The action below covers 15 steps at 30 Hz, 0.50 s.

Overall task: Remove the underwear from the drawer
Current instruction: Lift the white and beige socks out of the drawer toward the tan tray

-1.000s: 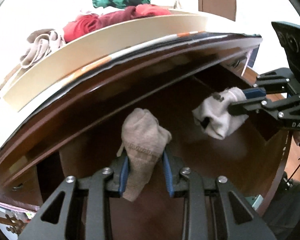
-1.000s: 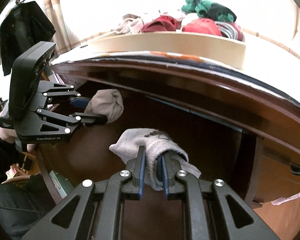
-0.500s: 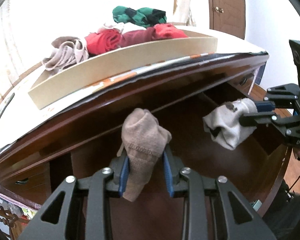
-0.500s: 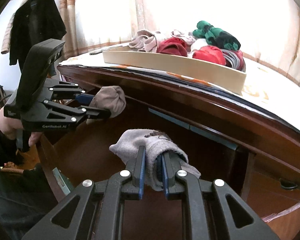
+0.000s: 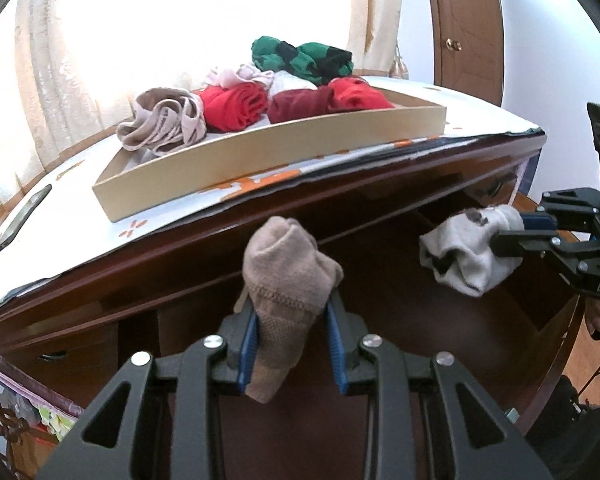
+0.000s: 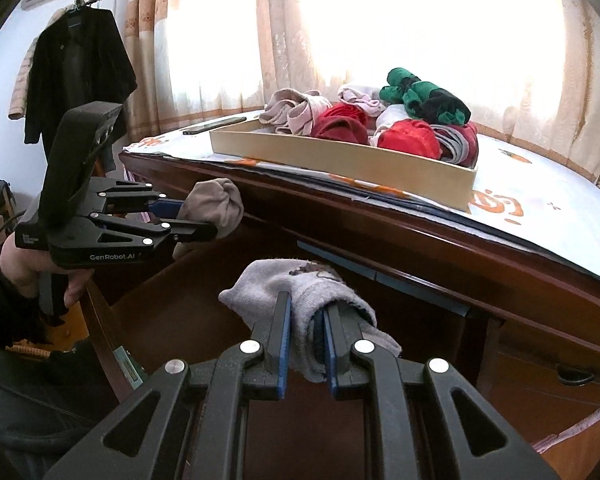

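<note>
My left gripper [image 5: 292, 320] is shut on a rolled brown garment [image 5: 288, 272] and holds it above the open dark wooden drawer [image 5: 440, 360]. My right gripper [image 6: 304, 320] is shut on a rolled grey garment [image 6: 296, 284], also above the drawer. Each gripper shows in the other's view: the right gripper [image 5: 512, 232] with the grey roll [image 5: 464, 256] at the right, the left gripper [image 6: 192, 220] with the brown roll [image 6: 216, 208] at the left. Both rolls are level with the desk's front edge.
A shallow beige tray [image 5: 260, 160] on the desk top holds several rolled garments in red, maroon, green-black and beige. A phone [image 5: 20, 220] lies on the patterned cloth to its left. Curtains hang behind; a dark coat [image 6: 76, 76] hangs at the left.
Both grippers have risen with their rolls out of the drawer, so the desk top and the tray now show from above.
</note>
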Available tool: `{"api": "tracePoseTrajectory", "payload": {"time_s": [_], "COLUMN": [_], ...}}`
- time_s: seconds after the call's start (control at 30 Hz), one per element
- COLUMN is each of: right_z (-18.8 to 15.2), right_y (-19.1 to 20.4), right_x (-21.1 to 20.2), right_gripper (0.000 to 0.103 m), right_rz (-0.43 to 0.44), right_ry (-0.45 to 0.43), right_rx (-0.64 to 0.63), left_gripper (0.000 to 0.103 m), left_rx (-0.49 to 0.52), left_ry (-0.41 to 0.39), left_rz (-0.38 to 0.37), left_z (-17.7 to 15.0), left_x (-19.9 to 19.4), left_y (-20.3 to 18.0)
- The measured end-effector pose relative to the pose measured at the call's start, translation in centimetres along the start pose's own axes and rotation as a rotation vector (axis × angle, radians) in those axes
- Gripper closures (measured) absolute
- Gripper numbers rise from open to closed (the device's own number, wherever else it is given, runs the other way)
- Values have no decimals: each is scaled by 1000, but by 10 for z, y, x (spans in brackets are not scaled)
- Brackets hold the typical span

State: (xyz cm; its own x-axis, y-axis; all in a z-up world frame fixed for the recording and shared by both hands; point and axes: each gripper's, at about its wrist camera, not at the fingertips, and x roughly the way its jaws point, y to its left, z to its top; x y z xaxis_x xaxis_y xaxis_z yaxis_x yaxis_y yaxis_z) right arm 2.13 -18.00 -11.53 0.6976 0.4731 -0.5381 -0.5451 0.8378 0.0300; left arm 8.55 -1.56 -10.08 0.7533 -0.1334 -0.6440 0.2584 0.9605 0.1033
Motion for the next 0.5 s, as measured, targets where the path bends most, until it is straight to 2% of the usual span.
{"api": "tracePoseTrajectory", "payload": {"time_s": [0.33,0.5], "right_z": [0,11], "right_y": [-2,-1], "right_x": [-8,-16], "right_gripper": [87,87], "right_rz": [-3,1], "right_ry": [-49,-83], "right_rx": [6,6], "left_gripper": [74,74], "left_rx": [-25,-21], "left_ry": [-40,-65], "left_rz": [5,9], "left_z": [-3,2], "left_x": [-7,-15], "left_y": [0,1]}}
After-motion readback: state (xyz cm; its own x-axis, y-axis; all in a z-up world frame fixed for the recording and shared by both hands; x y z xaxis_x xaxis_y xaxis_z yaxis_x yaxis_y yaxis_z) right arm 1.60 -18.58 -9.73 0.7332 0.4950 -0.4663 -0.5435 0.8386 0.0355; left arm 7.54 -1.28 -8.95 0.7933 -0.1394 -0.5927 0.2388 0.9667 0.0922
